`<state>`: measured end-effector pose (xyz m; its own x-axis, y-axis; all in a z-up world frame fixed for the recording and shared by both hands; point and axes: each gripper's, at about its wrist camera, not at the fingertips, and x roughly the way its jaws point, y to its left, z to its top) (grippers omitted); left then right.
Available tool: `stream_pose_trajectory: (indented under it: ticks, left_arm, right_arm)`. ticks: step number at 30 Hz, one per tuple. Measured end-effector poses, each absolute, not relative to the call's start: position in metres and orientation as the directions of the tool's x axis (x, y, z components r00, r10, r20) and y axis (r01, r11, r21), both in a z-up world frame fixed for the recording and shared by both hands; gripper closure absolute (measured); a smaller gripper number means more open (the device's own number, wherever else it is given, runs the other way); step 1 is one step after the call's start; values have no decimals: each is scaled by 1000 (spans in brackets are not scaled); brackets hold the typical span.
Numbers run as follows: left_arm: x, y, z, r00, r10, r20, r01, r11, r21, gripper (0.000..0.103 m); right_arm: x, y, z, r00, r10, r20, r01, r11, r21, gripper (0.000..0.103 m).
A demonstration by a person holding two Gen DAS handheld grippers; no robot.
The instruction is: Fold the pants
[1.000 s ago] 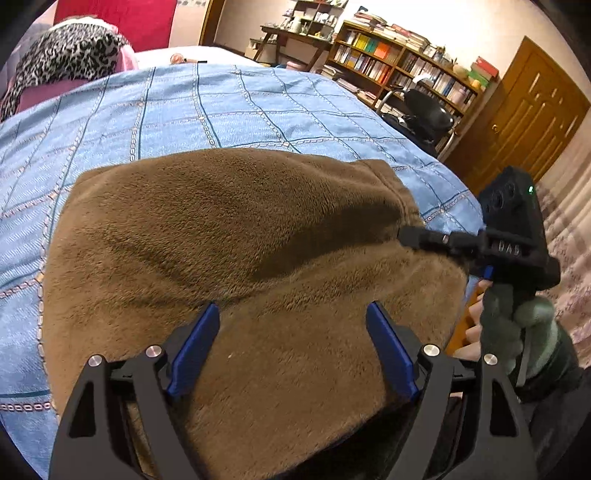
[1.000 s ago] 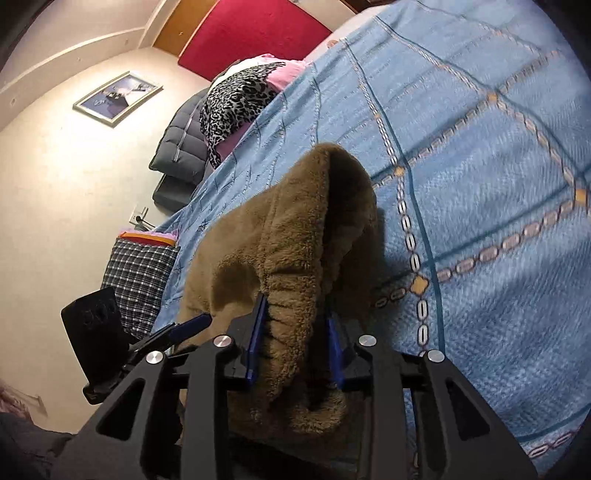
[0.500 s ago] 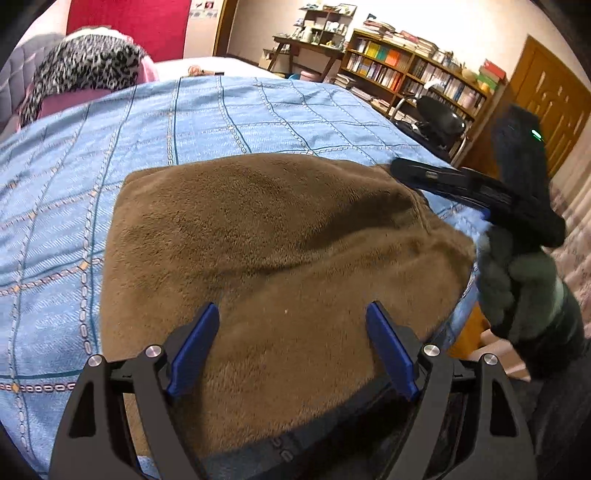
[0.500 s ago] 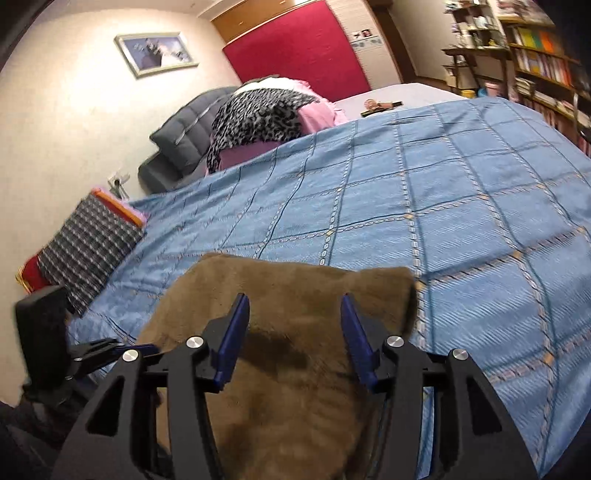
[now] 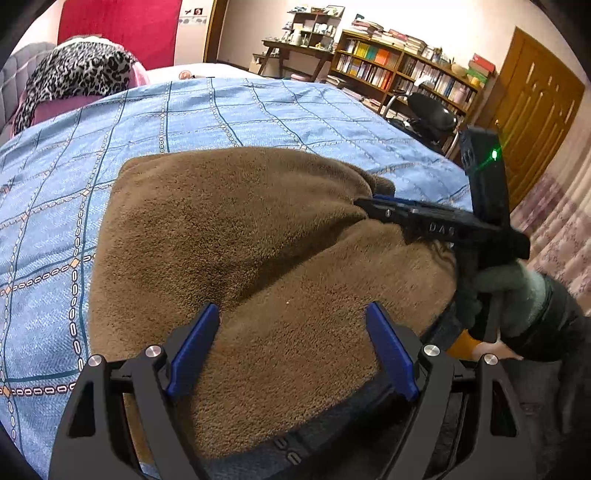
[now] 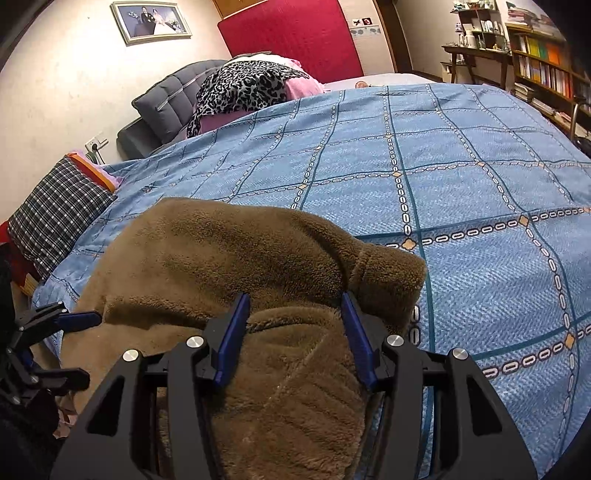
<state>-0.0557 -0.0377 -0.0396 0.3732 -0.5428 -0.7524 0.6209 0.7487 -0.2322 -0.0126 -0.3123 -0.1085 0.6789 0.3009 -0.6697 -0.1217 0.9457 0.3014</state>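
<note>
The bookcase (image 5: 402, 74) along the far wall is packed with books (image 5: 369, 62), some upright in rows, some stacked flat on top. The small shelf unit (image 5: 314, 26) above the desk (image 5: 291, 51) holds little objects too small to make out.

The pants (image 5: 240, 266) lie on the blue bedspread (image 5: 258, 118) at the near edge of the bed, hanging over that edge toward the person. They are brown and fleecy, folded into a thick, roughly rectangular bundle. A deep crease runs diagonally across the top, where one layer overlaps another. In the right wrist view a rounded corner with a stitched seam bulges at the right side of the pants (image 6: 258, 266).

The left gripper (image 5: 291, 347) hovers over the near part of the pants with its jaws wide apart, nothing clamped. The right gripper (image 6: 291, 332) sits at the pants' right corner, jaws apart; fabric lies between the fingers, but the pads are not pressing it. A hand (image 5: 509, 291) in a green glove holds the right gripper (image 5: 373, 205).
</note>
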Motion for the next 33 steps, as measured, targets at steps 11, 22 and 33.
stream_pose_trajectory:
  ticks: [11,22,33]
  left_arm:
    - [-54,-17,-31,396,-502,-769,585,783,-210,21]
    - [-60,-16,-49,405,-492,-771,586,787,-194,20]
    - [-29,22,-11,452,-530,-718,469,825,-314,9]
  right_arm:
    - [-63,-302,-76,713,331,-619,-247,944,220,50]
    - [-68,-298,-110,707,307,-637,-233,952,200,49]
    - [-69,-363,-81,727,354,-589,-57,885,462,28]
